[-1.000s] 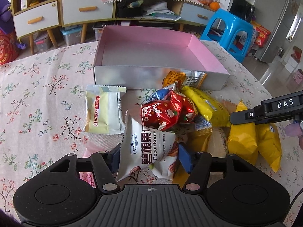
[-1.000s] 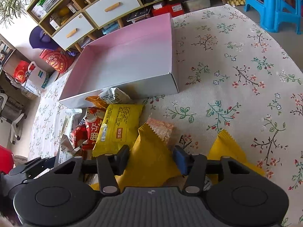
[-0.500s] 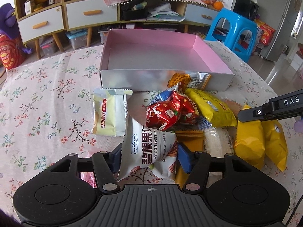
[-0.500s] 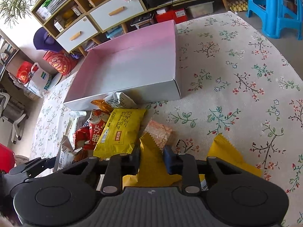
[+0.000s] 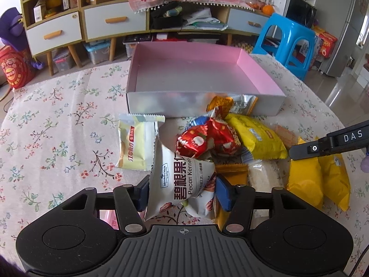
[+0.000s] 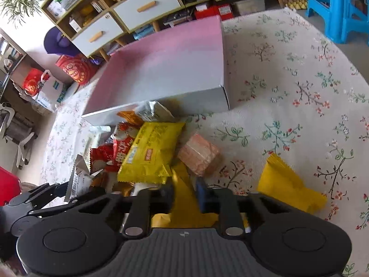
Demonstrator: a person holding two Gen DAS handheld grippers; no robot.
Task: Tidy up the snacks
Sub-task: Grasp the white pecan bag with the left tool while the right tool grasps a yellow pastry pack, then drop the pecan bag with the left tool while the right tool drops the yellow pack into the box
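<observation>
We've got the left gripper [image 5: 182, 191] clamped on the white nut bag [image 5: 182, 180], lower centre of the left view, and the right gripper [image 6: 184, 196] pinched on a yellow packet [image 6: 184, 205], bottom centre of the right view. The pink box [image 5: 203, 102] sits upper centre w/ nothing inside; the rest of the snack pile [image 5: 221, 138] lies just in front of its near wall. Next, prob: lift both clear of the wall before going fwd, keep grippers apart, let go low inside so bags land flat.

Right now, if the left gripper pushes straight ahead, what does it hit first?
Beyond the pecan kernel packet that the left gripper holds, probably the red snack packet, then the pink box; depth is unclear.
</observation>
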